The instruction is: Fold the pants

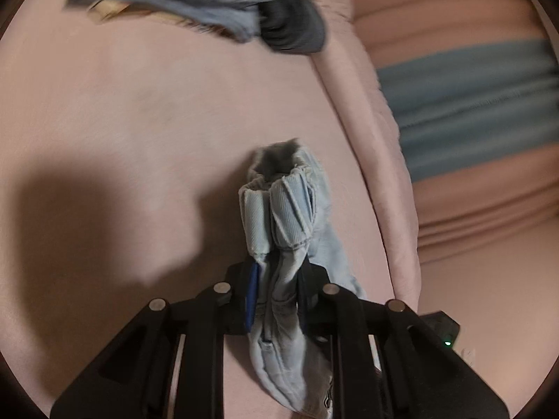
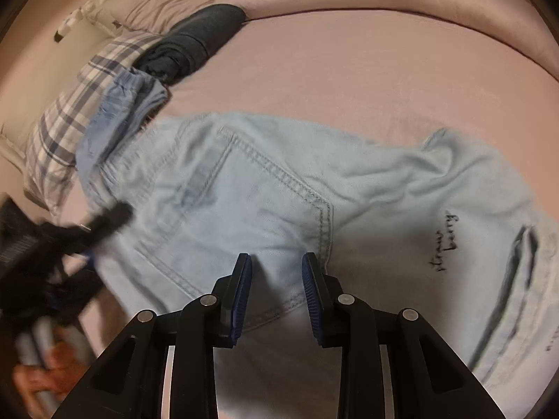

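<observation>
Right wrist view, pink bedsheet, plaid pillow, light jeans

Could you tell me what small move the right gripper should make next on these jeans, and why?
Probably lower the right gripper and close on the jeans just below the back pocket. Its jaws stand open above the cloth with nothing between them, while the left gripper already pinches a bunched edge, so a second hold seems needed before folding.

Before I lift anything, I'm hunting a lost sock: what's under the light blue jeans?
Pink bedsheet shows all around the light blue jeans, which lie on it. Whatever sits beneath the denim itself is covered and can't be seen.
</observation>
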A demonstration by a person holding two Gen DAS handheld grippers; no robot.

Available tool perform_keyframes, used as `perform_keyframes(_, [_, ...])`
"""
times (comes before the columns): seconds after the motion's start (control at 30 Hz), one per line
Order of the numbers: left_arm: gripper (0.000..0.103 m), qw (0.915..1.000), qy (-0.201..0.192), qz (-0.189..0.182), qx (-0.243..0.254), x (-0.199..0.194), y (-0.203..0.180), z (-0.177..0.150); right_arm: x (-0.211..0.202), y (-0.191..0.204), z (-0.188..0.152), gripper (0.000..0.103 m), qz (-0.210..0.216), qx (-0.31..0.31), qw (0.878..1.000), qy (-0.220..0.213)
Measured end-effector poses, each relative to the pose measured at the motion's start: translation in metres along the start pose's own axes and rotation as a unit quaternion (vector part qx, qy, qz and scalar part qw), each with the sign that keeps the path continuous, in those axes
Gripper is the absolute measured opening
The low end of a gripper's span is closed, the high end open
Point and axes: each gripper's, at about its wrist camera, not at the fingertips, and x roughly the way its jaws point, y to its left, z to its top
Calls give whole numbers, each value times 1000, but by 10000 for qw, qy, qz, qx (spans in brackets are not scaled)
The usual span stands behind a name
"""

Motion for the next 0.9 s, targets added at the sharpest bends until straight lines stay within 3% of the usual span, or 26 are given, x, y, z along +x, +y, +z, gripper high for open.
perform_keyframes(0.13, [17, 9970, -109, 5, 766, -5, -39, -10, 1, 11, 6, 39, -114, -250, 9995, -135])
perform_keyframes(0.23, [17, 9901, -148, -127, 1388, -10, -73, -25, -9, -15, 3, 41, 715, 365, 9965, -245])
perform_keyframes(0.3, [17, 9825, -166, -187, 1846, -13, -100, -37, -20, -49, -10, 41, 1469, 1196, 9814, -310])
perform_keyframes(0.33, [17, 9777, -127, -243, 2084, -14, -113, -47, -25, -62, -16, 41, 1650, 1471, 9746, -361])
perform_keyframes(0.4, [17, 9692, -35, -309, 2444, -11, -132, -63, -42, -98, -32, 41, 2062, 2137, 9531, -587])
perform_keyframes(0.5, [17, 9500, 227, -326, 3096, -1, -156, -98, -62, -143, -52, 46, 2813, 2960, 9081, -922])
perform_keyframes(0.57, [17, 9372, 485, -362, 3434, 10, -167, -122, -75, -166, -63, 61, 3218, 3358, 8771, -1200])
perform_keyframes(0.7, [21, 9085, 1044, -286, 4036, 40, -178, -168, -78, -185, -76, 72, 3529, 3711, 8494, -1272])
perform_keyframes(0.73, [26, 9019, 1146, -247, 4158, 49, -177, -179, -74, -188, -79, 72, 3647, 3811, 8405, -1238])
perform_keyframes(0.8, [49, 8932, 1445, -153, 4255, 63, -173, -191, -65, -198, -92, 72, 3696, 4210, 8200, -1174])
perform_keyframes(0.83, [55, 8922, 1611, -146, 4217, 68, -170, -194, -62, -201, -97, 72, 3740, 4333, 8112, -1197])
perform_keyframes(0.87, [65, 8922, 1767, -130, 4154, 71, -166, -196, -60, -209, -105, 72, 3918, 4544, 7893, -1302])
perform_keyframes(0.9, [65, 8936, 1842, -167, 4090, 71, -162, -197, -63, -217, -110, 72, 3980, 4699, 7761, -1356])
